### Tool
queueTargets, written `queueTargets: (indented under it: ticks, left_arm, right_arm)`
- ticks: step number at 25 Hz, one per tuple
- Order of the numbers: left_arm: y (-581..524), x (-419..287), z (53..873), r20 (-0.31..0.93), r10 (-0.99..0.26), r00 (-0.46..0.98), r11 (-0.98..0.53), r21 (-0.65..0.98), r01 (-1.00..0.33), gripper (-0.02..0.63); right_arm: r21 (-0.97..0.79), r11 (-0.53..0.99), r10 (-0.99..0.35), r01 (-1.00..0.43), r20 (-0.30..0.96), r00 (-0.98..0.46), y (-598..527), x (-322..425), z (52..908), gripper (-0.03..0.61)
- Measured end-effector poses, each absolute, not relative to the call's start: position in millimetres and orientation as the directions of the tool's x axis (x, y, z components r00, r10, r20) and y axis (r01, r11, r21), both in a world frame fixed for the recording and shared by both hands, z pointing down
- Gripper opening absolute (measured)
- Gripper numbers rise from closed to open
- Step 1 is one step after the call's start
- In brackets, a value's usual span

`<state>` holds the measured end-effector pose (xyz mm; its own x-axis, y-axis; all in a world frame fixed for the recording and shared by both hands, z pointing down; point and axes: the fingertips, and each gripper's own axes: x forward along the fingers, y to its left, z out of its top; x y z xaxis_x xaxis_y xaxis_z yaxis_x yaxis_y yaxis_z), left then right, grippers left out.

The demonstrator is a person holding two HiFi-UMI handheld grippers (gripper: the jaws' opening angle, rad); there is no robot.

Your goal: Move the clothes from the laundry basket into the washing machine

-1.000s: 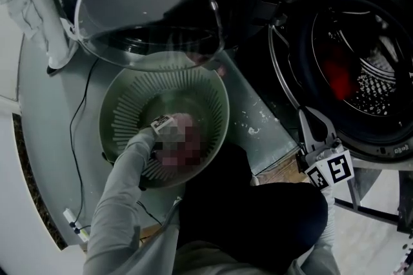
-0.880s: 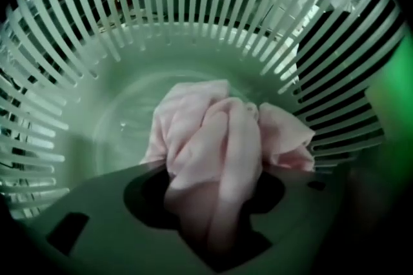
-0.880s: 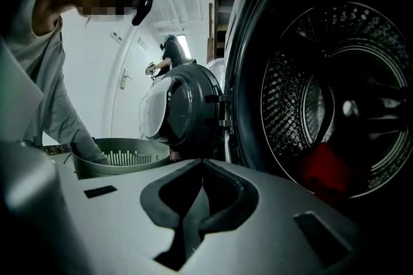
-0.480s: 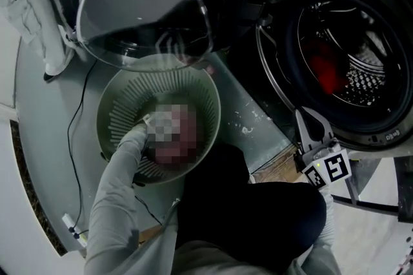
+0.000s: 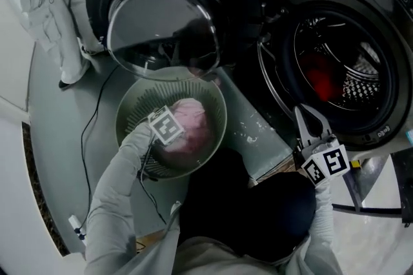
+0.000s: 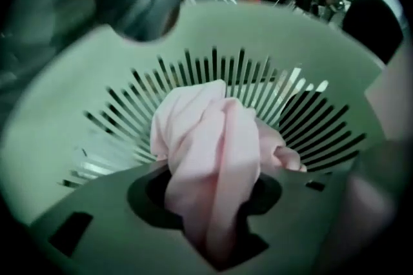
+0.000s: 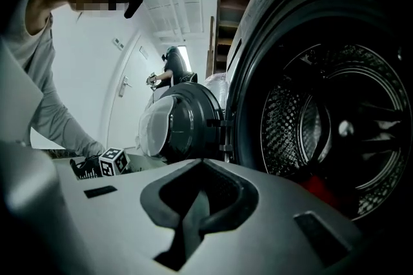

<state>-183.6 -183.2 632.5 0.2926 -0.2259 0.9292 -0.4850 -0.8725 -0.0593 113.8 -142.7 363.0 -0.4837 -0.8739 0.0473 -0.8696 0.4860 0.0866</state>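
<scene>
Looks over tongs (image 7: 193, 212) at 6 o'clock, jaws together with nothing between, into washing machine drum (image 7: 322, 125) at 3 o'clock, red garment (image 7: 319, 188) low inside. Shows open door (image 7: 177, 125) near centre, marker cube (image 7: 111, 162) at 8, grey sleeve (image 7: 51, 119) at 9.

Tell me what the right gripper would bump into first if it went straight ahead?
Probably the washing machine's dark front rim, beside the open door's hinge. The right gripper points level there; the drum opening lies slightly to the side. Depth is hard to judge.
</scene>
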Motion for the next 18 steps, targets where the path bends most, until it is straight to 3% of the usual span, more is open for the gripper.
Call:
queueTargets:
  ticks: [11,18]
  left_arm:
    - [-179,-204,518,0.842,-0.423,0.335,-0.834,-0.217,-0.507,0.21]
    - [-171,-188,440,0.719,-0.556,0.418,-0.786,-0.289,-0.546,0.21]
  right_arm:
    - [0.077,0.519,-0.854,-0.851,0.007,-0.52,-152,92,319,0.018]
    - [0.116,0.52,-0.85,-0.846,-0.021,-0.526,-149,82,297,0.018]
